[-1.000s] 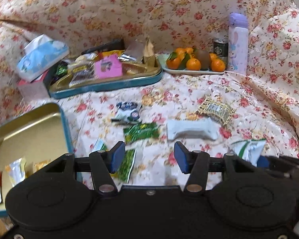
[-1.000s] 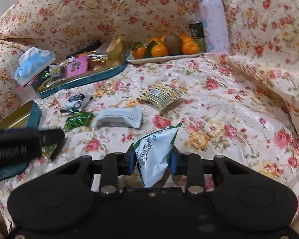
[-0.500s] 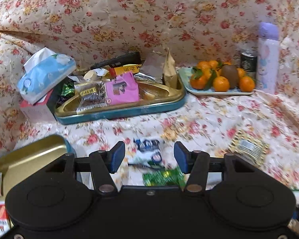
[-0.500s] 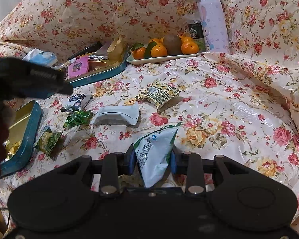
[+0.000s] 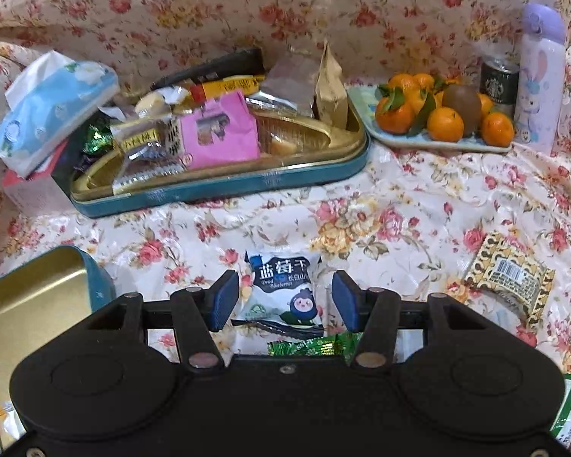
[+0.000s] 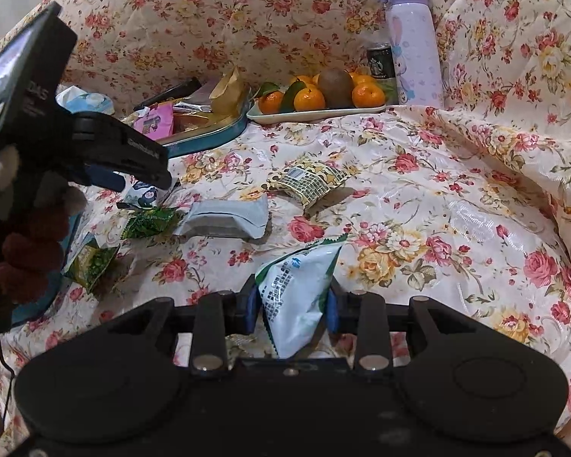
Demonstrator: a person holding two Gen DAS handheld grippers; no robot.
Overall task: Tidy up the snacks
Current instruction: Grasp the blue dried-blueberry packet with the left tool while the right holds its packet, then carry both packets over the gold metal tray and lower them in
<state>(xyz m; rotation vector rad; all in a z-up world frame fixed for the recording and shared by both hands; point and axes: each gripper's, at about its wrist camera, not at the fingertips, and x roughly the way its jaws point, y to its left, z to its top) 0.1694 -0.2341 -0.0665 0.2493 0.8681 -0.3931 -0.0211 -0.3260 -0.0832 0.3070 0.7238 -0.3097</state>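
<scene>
My left gripper (image 5: 281, 297) is open, its blue pads on either side of a white-and-blue dried blueberry packet (image 5: 281, 293) lying on the floral cloth. A green packet (image 5: 316, 344) lies just below it. My right gripper (image 6: 291, 304) is shut on a white-and-green snack bag (image 6: 297, 297), held above the cloth. The left gripper (image 6: 106, 160) shows at the left of the right wrist view, over the blueberry packet (image 6: 142, 194). A teal tin tray (image 5: 247, 186) full of snacks sits at the back. A second tin (image 5: 38, 297) lies at the left.
A plate of oranges and a kiwi (image 5: 437, 141), a dark can (image 5: 498, 83) and a lilac bottle (image 5: 538, 80) stand back right. A tissue pack (image 5: 49, 106) sits back left. A yellow patterned packet (image 6: 308, 181), a pale blue packet (image 6: 228, 217) and green packets (image 6: 148, 222) lie on the cloth.
My left gripper has moved forward and down toward the blueberry packet, which now lies between its open pads. My right gripper still holds the white-and-green bag, barely moved.
</scene>
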